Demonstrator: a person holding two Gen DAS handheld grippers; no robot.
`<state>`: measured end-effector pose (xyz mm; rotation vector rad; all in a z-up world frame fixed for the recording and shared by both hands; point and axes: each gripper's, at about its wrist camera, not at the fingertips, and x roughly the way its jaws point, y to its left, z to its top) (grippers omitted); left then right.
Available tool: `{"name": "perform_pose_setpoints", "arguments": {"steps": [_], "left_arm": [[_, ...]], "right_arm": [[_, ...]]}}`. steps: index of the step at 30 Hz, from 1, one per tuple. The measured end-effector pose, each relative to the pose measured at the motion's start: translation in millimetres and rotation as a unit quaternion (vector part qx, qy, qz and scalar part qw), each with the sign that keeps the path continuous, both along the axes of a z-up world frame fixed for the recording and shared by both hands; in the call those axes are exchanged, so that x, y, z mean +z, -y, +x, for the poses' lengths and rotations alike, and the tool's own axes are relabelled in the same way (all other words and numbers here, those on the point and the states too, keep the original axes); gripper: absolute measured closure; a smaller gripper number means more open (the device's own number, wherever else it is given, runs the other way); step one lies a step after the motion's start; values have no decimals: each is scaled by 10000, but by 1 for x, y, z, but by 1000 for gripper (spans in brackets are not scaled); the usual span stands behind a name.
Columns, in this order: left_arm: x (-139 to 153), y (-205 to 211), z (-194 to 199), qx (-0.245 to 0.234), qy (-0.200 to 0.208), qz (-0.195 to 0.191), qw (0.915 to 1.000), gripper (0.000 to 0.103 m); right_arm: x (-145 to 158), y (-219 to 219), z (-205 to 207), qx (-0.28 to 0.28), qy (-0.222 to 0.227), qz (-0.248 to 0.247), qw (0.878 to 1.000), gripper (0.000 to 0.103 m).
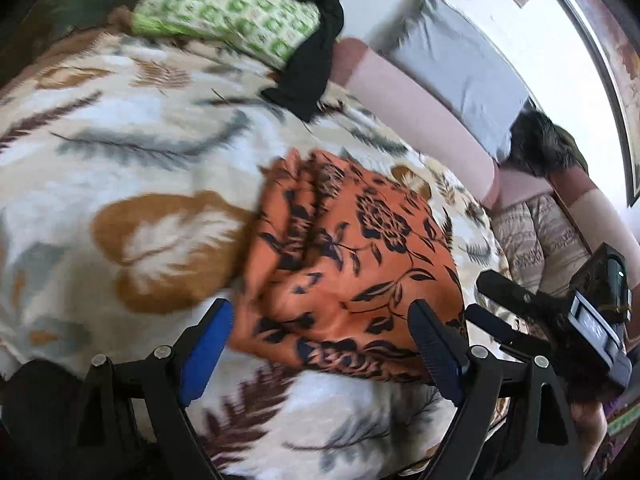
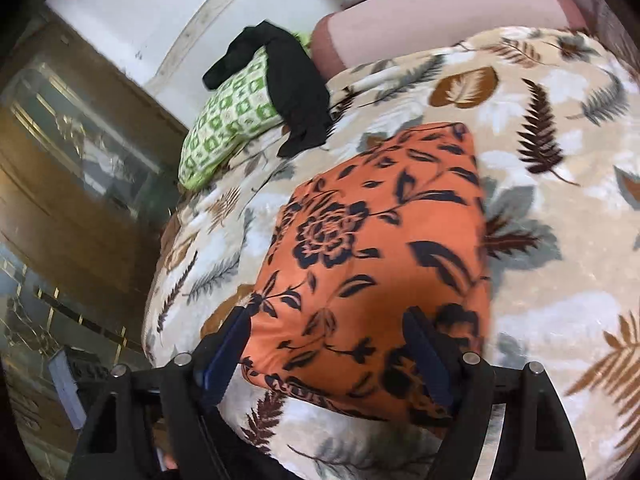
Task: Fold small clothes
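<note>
The orange floral garment [image 1: 348, 264] lay as a folded, roughly rectangular packet on the leaf-patterned blanket [image 1: 132, 148], directly ahead of and partly between the fingers of both tools. The left gripper [image 1: 324, 344] stood wide, its blue-padded fingers [image 1: 208, 340] clear of the cloth on either side, nothing held. The right gripper [image 2: 332, 356] was likewise spread, its fingers straddling the near edge of the garment [image 2: 384, 256] without pressing on it; in the left wrist view its body [image 1: 560, 312] appeared just to the right of the packet. The left side of the packet, as the left wrist saw it, was bunched into ridges, whereas the face nearest the right gripper looked smooth. Judged from this layout, the fold was largely complete and the step in hand was release and tidy-up. To do it well, the spread fingers should lift clear without snagging the top layer, and any further grasp should take the rumpled edge alone, drawing it flat away from the fold line. Beyond the grippers, a green-patterned item [image 2: 228, 128] with a black garment [image 2: 296, 92] draped over it waited at the far edge of the blanket, well apart from the orange packet, and were probably next.
</note>
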<state>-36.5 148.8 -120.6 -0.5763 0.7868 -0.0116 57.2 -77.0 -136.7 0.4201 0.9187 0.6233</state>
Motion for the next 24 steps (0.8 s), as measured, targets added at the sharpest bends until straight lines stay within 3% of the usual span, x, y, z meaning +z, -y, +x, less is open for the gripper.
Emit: {"name": "perform_pose_setpoints", "arguments": {"steps": [2,4,6,10,12,14,16,18,20,21,23,24], "left_arm": [[-11,-1,15,112,-305,-280,9991,14],[-16,-6,22,214,-359,-529,9977,15],[-20,-10,27,250,-348,-661,9969,34],[-36,-17,38,310,-775,-1041,9911,62],[-32,-17,35,282,-713,-870,9933,88],[-15,-13,27,251,-378,-683,9966,89],[19,4,9,180,257,89,9995,90],[33,19,-6,149,585,682,9958,90],[15,21,-3,204,357,903,9951,89],[-6,15,5,277,20,853,9960,89],[-40,-3,11,340,-538,372,9973,89],[-44,-9,9,386,-465,191,9980,89]], "right_arm": [[-3,-1,-1,58,-10,23,10000,22],[-7,-1,3,144,-52,77,9999,22],[-10,-5,4,216,-65,83,9997,22],[-22,-2,6,252,-183,144,9994,22],[-23,-2,9,291,-205,164,9992,22],[-23,-1,11,336,-220,155,9991,22],[-23,-1,12,352,-236,144,9990,22],[-21,-1,11,393,-222,154,9989,22],[-19,-5,10,495,-183,82,9986,22],[-20,-7,10,524,-198,-6,9984,22],[-22,-12,12,597,-275,-120,9978,22],[-22,-13,12,640,-301,-135,9974,22]]}}
